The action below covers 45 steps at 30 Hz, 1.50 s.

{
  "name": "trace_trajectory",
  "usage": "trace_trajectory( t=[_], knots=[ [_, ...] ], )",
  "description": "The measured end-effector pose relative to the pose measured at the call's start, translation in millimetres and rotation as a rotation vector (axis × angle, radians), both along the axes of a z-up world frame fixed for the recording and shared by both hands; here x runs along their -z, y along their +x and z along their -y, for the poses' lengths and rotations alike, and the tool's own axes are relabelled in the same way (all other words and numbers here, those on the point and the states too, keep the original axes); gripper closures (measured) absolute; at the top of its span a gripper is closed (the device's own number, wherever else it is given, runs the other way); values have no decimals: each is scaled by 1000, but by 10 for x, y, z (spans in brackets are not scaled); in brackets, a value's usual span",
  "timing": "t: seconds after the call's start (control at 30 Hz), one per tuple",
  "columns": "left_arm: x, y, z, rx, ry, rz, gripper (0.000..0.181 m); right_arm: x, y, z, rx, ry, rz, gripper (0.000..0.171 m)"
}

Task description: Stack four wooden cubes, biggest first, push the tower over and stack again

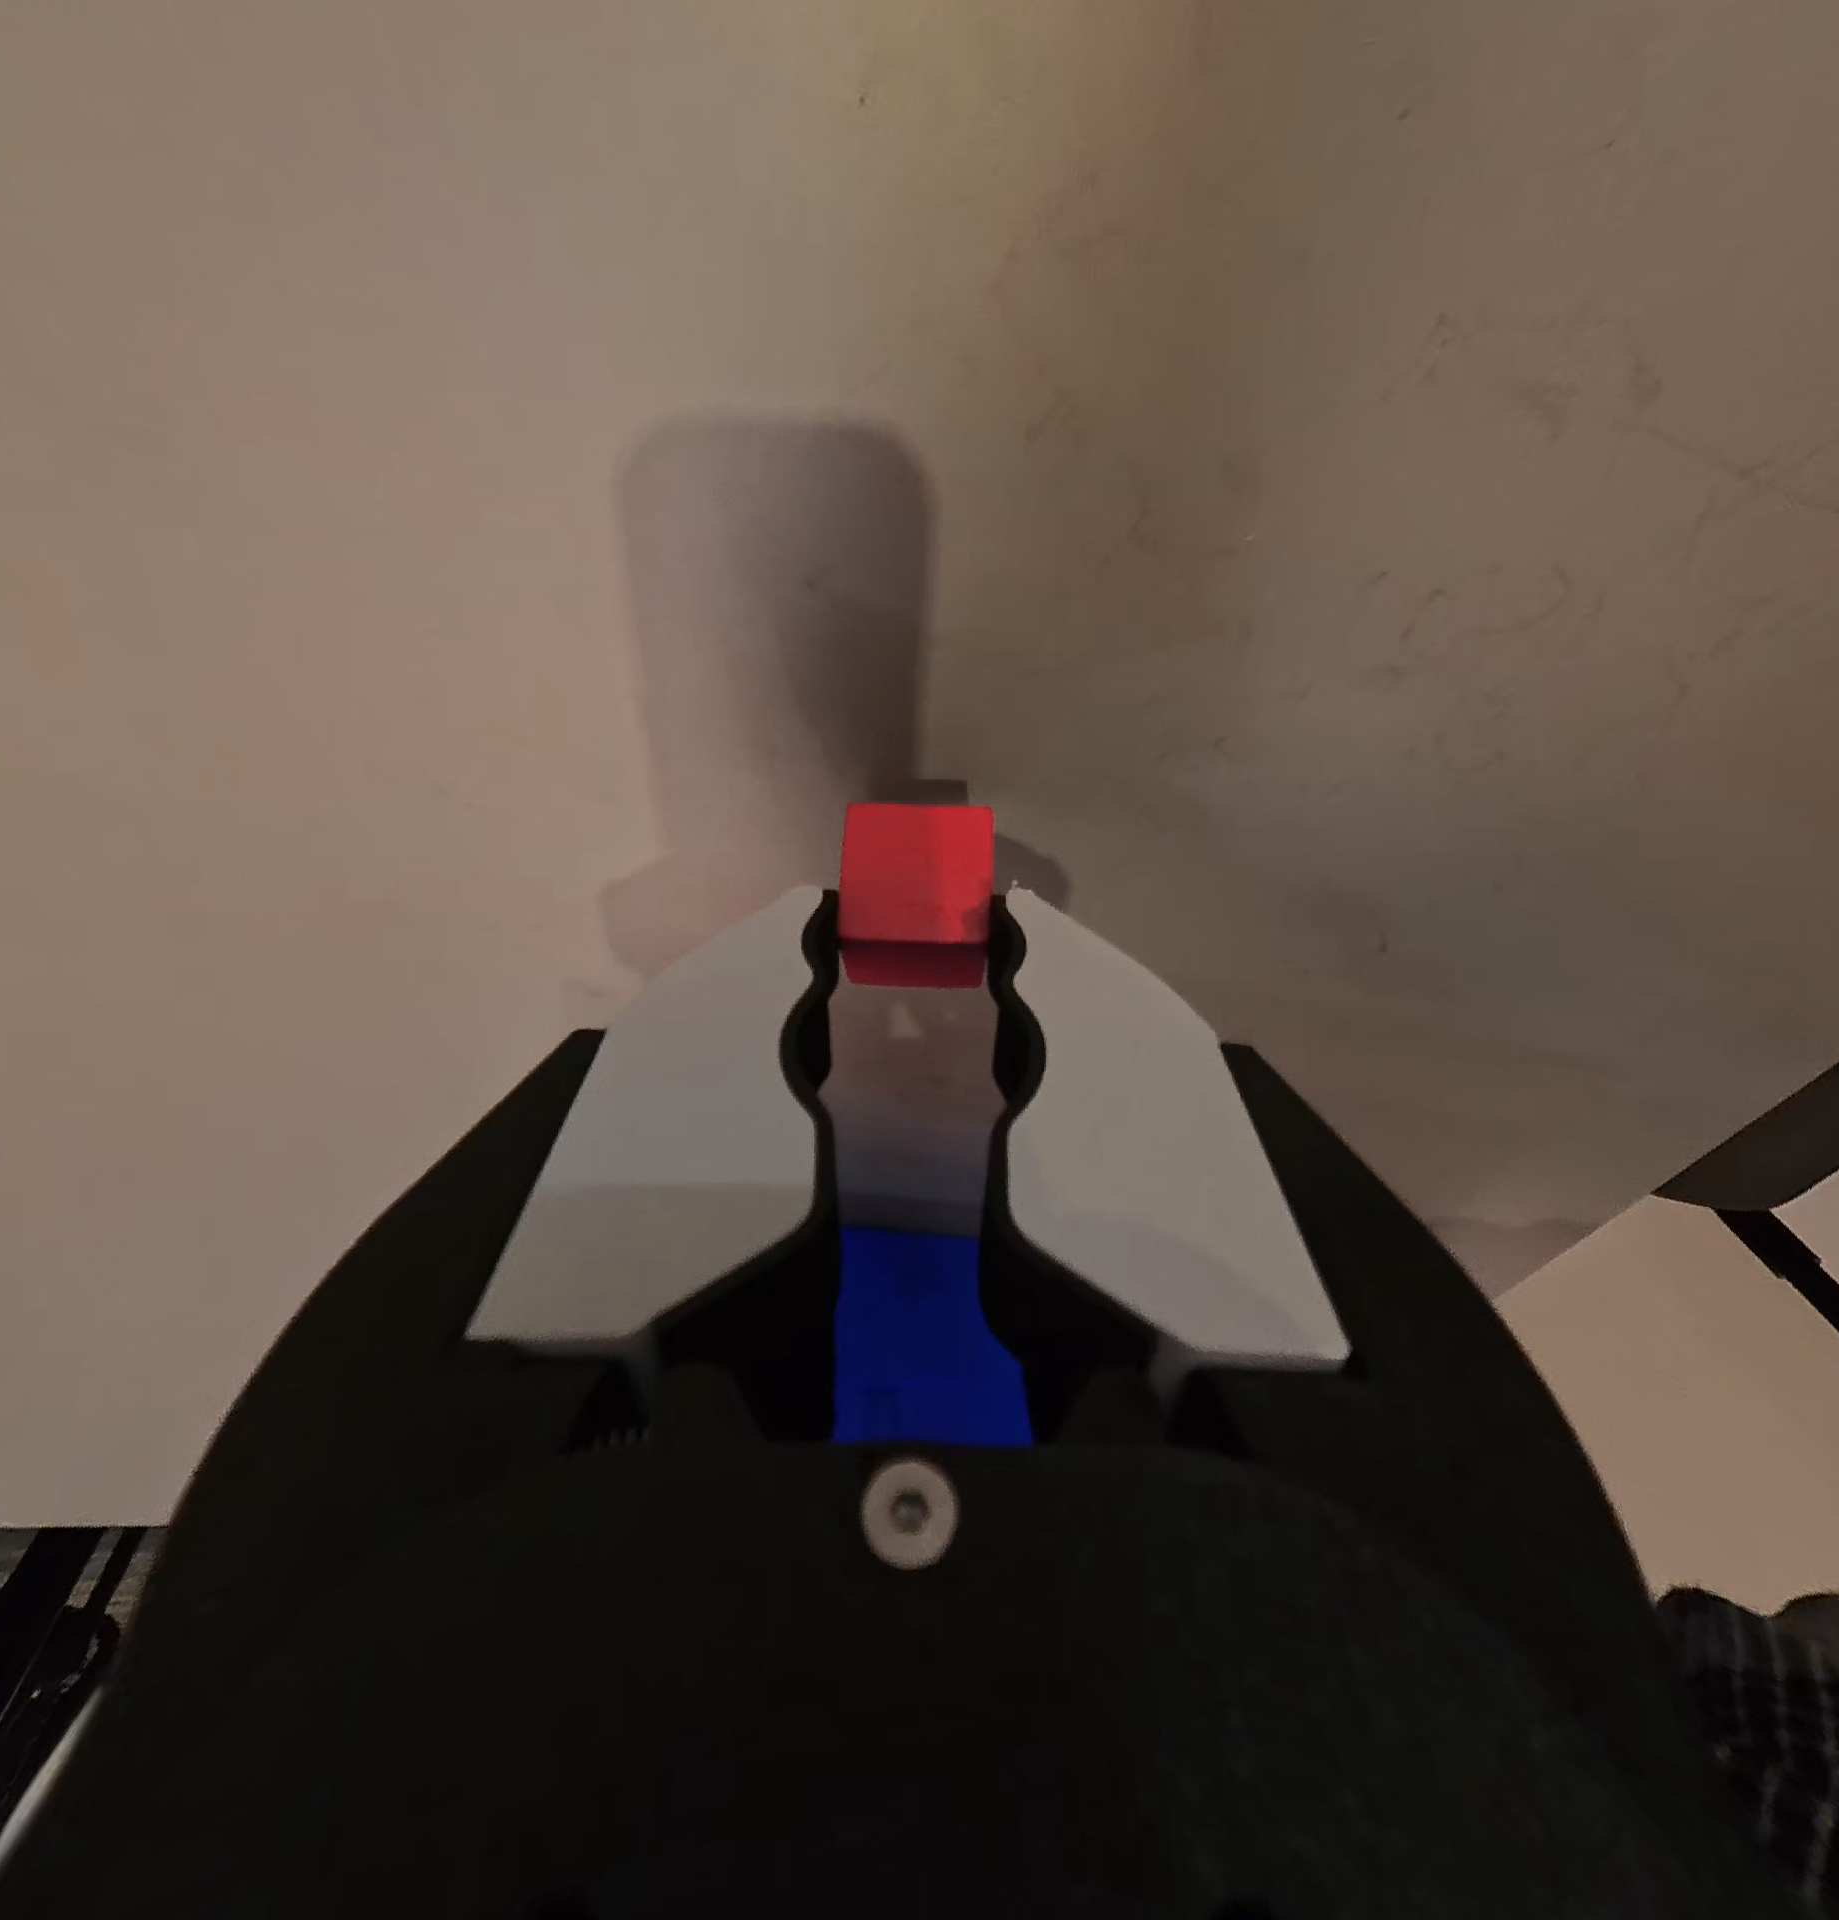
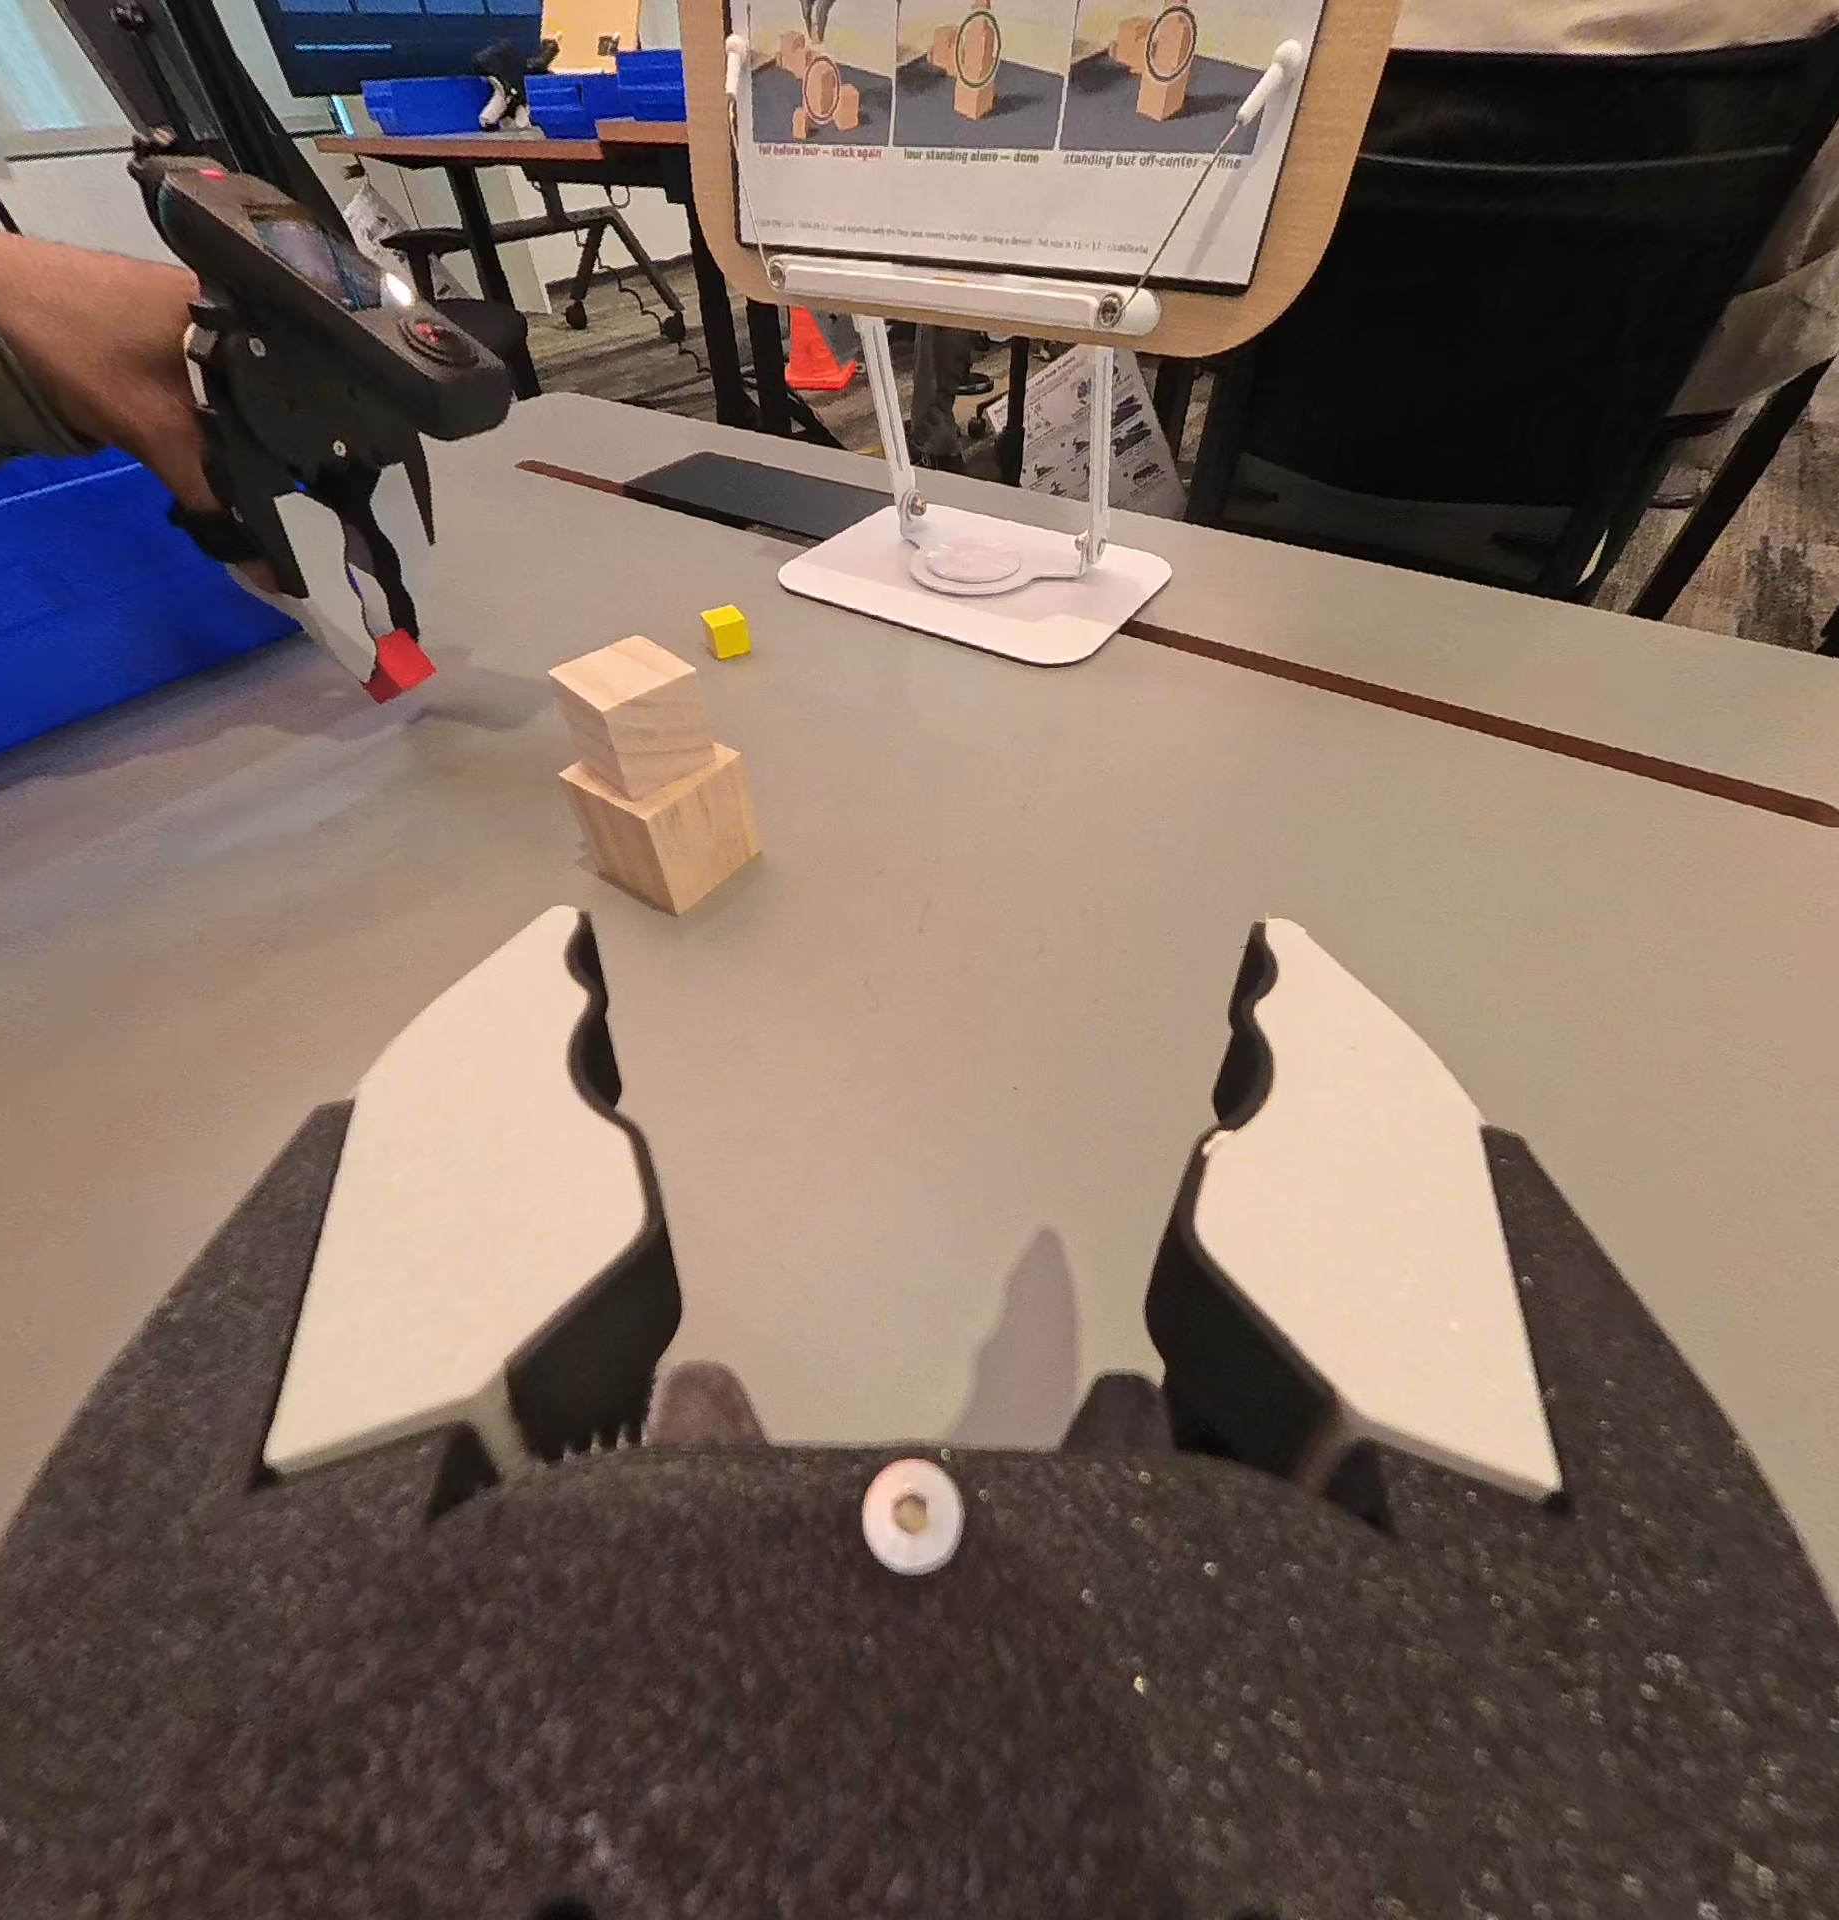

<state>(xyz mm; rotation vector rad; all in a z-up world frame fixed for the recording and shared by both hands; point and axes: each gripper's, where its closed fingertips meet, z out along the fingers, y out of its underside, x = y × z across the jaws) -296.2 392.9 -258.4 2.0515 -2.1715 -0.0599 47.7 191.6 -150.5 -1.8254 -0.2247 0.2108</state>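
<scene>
Left tongs (image 2: pixel 390 649) pinch red cube (image 2: pixel 400 663) beside blue bin (image 2: pixel 73 603).

Left wrist view looks steeply down, close over the table (image 1: pixel 375 520), red cube (image 1: pixel 917 883) at centre. Right wrist view looks low across the table (image 2: pixel 1206 883); shared: red cube (image 2: pixel 401 665) at 10 o'clock.

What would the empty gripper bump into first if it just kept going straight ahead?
Probably only the bare grey table. The open right gripper points right of the two stacked wooden cubes, though depth is unclear.
</scene>
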Motion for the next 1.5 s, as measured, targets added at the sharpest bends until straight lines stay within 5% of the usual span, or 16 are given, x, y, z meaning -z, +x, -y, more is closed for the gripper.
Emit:
trace_trajectory(
  t=[0.53, 1.07, 1.5],
  knots=[
    [-1050, 1515, 525, 321, 135, 209, 154, 9, -36, -37, -10, -4, 7, 58],
    [-1008, 2093, 807, 136, -209, 935, 154, -83, 36, 45, 2, 26, -5, 58],
    [-782, 2035, 729, 123, -286, 1027, 154, -43, 2, 16, -7, 16, -2, 58]
  ],
)
